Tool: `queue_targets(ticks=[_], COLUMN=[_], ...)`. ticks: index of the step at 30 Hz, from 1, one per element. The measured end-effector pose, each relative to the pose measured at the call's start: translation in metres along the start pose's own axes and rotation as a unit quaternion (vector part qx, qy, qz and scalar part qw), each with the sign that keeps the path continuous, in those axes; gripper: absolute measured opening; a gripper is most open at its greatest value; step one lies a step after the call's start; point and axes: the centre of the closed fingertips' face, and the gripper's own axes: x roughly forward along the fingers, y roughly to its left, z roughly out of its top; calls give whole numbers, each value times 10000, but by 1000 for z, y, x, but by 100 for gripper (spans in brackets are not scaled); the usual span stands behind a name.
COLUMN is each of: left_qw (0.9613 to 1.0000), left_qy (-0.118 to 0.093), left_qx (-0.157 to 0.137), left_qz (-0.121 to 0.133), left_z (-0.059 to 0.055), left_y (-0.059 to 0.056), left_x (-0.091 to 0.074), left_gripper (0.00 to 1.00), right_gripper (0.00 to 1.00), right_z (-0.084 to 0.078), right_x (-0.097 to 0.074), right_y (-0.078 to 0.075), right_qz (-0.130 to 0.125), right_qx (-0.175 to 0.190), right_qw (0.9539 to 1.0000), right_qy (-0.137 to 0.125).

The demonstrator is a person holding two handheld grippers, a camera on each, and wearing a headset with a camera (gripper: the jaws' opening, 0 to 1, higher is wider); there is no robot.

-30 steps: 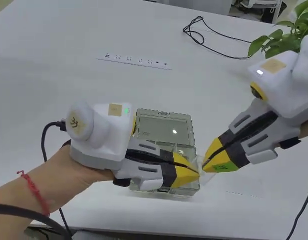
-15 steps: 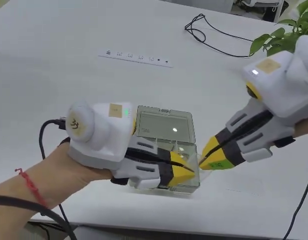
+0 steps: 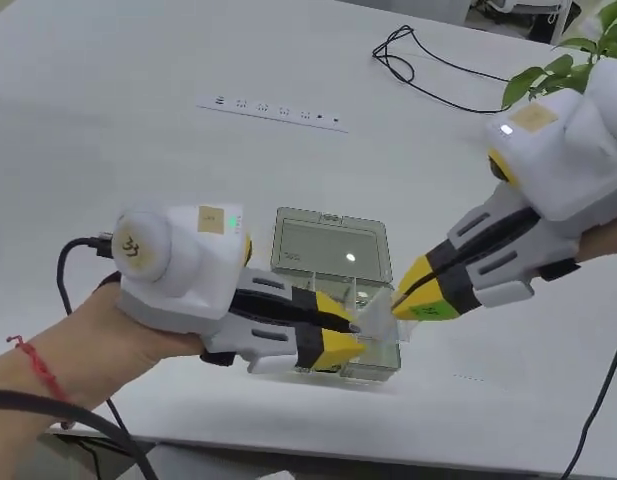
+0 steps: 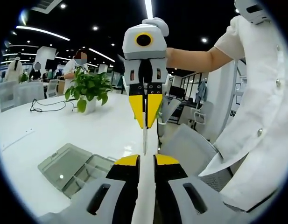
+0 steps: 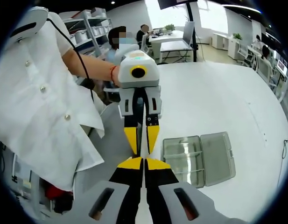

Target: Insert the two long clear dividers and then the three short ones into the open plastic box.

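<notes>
While the left gripper [image 3: 348,332] pinches one end of the clear divider [image 3: 378,322], jaws nearly closed on it, the right gripper [image 3: 401,298] clamps the other end. This two-point hold likely steadies the thin sheet above the open plastic box [image 3: 328,250] for slot alignment.

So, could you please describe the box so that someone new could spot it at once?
On the white table, look near the front edge, below where the left gripper and right gripper meet. The box lies there, lid flat open behind it; it is see-through, unlike the white power strip and black cable farther back.
</notes>
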Motion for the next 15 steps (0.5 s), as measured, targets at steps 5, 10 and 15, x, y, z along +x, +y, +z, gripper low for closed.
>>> queue_targets(ticks=[5, 10, 15], left_qw=[9997, 9987, 9978], left_qy=[88, 188, 244], left_qx=[22, 96, 154], left_qz=[228, 460, 605], left_z=[-7, -13, -19], left_y=[8, 18, 25], left_x=[-8, -15, -22], left_gripper=[15, 29, 38], right_gripper=[3, 3, 3], right_z=[4, 7, 10], right_x=[0, 2, 6], right_y=[-4, -10, -17], right_qz=[-98, -177, -244], right_qx=[-27, -55, -56], right_qw=[9999, 9998, 9997], right_qy=[-14, -20, -26])
